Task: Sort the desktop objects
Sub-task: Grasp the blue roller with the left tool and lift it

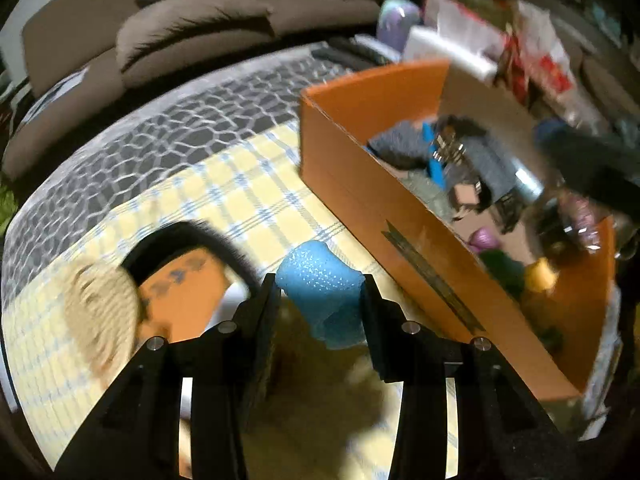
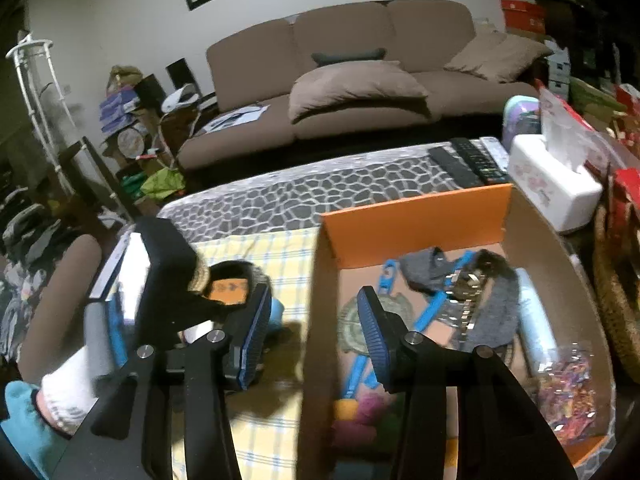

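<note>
Left gripper (image 1: 320, 292) tilted down, clamped on blue foam (image 1: 322, 280); right gripper (image 2: 312, 320) spread wide over box wall (image 2: 320, 300).

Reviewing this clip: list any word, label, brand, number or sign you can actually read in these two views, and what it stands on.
None can be read.
Orange card on the cloth: dark printed marks, blurred.
Orange box, outer wall: a dark printed strip, blurred.
Red cartons behind the sofa: pale marks, too small.
Tissue box: pink pattern only, no text.
</note>
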Demonstrator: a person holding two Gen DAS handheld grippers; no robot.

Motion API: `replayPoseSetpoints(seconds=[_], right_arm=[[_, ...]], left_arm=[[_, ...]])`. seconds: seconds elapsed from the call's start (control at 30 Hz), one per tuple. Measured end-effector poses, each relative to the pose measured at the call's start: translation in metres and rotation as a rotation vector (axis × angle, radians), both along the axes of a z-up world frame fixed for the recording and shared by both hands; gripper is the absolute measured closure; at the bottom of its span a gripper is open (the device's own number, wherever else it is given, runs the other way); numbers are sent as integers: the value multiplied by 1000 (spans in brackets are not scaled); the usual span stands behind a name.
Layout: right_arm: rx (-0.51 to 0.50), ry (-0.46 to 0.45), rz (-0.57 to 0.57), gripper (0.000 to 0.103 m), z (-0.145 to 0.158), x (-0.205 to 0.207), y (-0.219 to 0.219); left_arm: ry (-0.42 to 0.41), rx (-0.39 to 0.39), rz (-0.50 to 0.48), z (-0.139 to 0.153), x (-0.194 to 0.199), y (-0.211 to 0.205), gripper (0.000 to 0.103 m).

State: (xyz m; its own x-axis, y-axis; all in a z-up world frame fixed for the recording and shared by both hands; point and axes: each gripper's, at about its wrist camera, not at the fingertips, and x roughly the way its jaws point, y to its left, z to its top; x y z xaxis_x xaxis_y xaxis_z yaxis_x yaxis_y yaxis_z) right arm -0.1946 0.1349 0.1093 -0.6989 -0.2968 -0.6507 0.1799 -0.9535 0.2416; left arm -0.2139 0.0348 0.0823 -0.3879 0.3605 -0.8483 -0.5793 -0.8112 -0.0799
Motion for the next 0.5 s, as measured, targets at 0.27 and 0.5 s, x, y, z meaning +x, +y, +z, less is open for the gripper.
replayPoseSetpoints(seconds=[0.27,0.5], right_arm=[[20,-26,102,49,-12,-7,-55],[38,-67,140,41,-32,-17,-89]], left_arm=[[49,18,177,25,31,-72,66],[68,32,303,21,69,-116,66]])
